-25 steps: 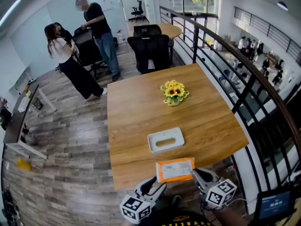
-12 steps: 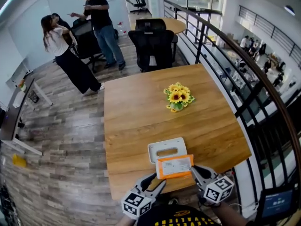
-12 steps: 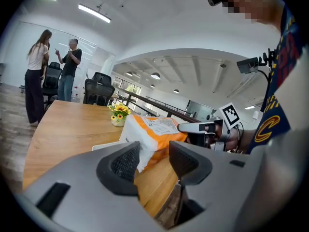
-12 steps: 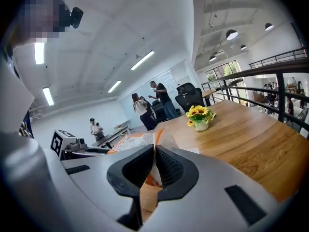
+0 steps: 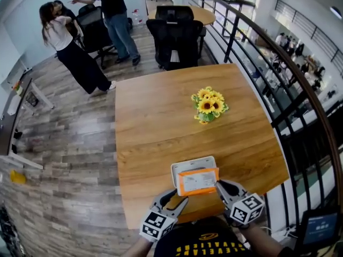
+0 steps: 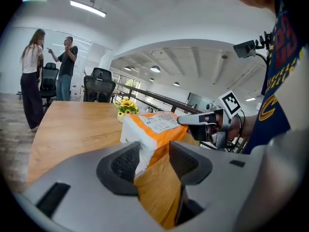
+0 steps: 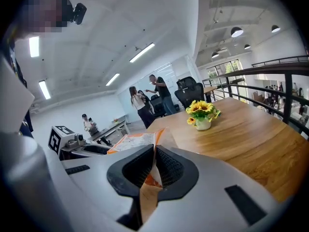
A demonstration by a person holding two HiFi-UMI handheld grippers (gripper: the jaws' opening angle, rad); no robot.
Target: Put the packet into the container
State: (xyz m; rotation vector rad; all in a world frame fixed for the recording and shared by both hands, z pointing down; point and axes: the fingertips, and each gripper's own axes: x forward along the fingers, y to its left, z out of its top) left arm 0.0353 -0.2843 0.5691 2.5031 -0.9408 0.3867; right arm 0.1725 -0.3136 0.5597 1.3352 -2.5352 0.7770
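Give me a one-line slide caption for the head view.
Right gripper grips an orange packet by a white container on a wooden table, left gripper alongside.

One orange-and-white packet point(image 5: 198, 181) and one white container point(image 5: 185, 167) are in view. Two tools show at the bottom edge, the left tool point(image 5: 174, 198) and the right tool point(image 5: 222, 187). One wooden counter point(image 5: 155, 122) carries a single pot of sunflowers point(image 5: 209, 104). Past its far edge stand two black chairs point(image 5: 177, 39), one behind the other, and a third black chair point(image 5: 94, 28) is beside the people point(image 5: 67, 47). Two of them stand in plain sight; whether a third is behind them cannot be told.
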